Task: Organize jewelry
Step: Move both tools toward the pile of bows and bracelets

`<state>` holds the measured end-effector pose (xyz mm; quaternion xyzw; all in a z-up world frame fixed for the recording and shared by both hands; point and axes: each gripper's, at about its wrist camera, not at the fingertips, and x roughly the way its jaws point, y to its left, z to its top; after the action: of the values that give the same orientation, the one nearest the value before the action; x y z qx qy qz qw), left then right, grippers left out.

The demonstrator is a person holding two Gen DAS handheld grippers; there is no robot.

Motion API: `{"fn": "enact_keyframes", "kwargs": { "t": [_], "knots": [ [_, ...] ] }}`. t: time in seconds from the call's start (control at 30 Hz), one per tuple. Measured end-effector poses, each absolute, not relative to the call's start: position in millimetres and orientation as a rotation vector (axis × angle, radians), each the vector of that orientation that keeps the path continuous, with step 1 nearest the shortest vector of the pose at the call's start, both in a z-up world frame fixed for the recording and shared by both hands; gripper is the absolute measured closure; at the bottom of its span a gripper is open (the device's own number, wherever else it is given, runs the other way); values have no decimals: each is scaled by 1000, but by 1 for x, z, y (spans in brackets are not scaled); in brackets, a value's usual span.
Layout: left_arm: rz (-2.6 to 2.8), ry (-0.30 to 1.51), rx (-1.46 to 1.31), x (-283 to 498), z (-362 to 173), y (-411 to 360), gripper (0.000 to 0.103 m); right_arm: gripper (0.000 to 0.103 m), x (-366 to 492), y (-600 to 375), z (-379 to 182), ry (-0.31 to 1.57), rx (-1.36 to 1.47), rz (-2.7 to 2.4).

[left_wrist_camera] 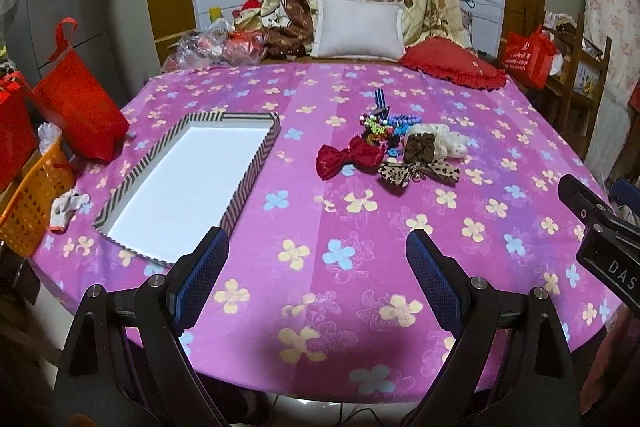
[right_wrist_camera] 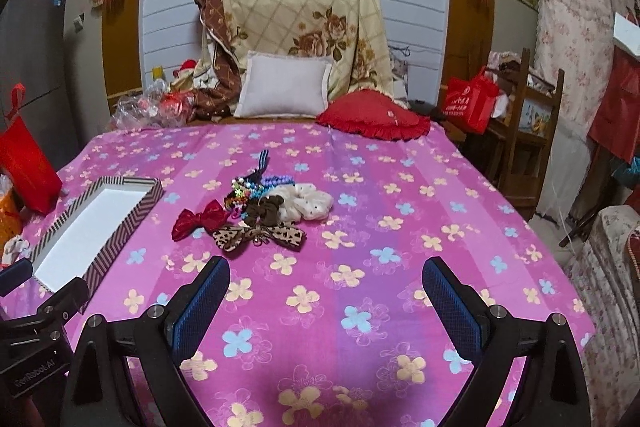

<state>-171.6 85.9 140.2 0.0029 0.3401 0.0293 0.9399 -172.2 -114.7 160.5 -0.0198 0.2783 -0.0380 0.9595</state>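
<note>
The bench [left_wrist_camera: 320,287] wore a matt woven cloth, pink-purple w/ printed flowers, lightly creased. The tray [left_wrist_camera: 256,163] looked like paper-covered card: striped matt walls, smooth white inside. The red bow [left_wrist_camera: 348,157] had a satin-like sheen; the leopard bow [left_wrist_camera: 416,173] was matt fabric w/ a small shiny charm. The brown scrunchie [left_wrist_camera: 418,146] looked plush, velvety; the cream scrunchie [right_wrist_camera: 308,203] thin, gauzy cloth w/ dark dots. The beaded pieces [left_wrist_camera: 380,125] were glossy, prob. plastic. Left gripper [left_wrist_camera: 318,255] & right gripper [right_wrist_camera: 326,285]: matt black plastic arms, bright metal pins, fingers [right_wrist_camera: 450,301] faced w/ rough blue textured pads. The orange basket [left_wrist_camera: 32,199] was glossy moulded plastic.
</note>
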Motion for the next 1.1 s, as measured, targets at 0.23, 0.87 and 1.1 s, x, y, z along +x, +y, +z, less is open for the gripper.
{"fn": "enact_keyframes", "kwargs": {
  "t": [0.23,0.87,1.1],
  "knots": [
    [63,655,-2,-188,151,92,12,7,-185,-108,174,540,-51,-73],
    [129,698,28,-176,140,94,12,7,-170,-116,156,574,-17,-44],
    [144,783,63,-151,116,86,12,7,-148,-127,129,625,0,-39]
  ]
}}
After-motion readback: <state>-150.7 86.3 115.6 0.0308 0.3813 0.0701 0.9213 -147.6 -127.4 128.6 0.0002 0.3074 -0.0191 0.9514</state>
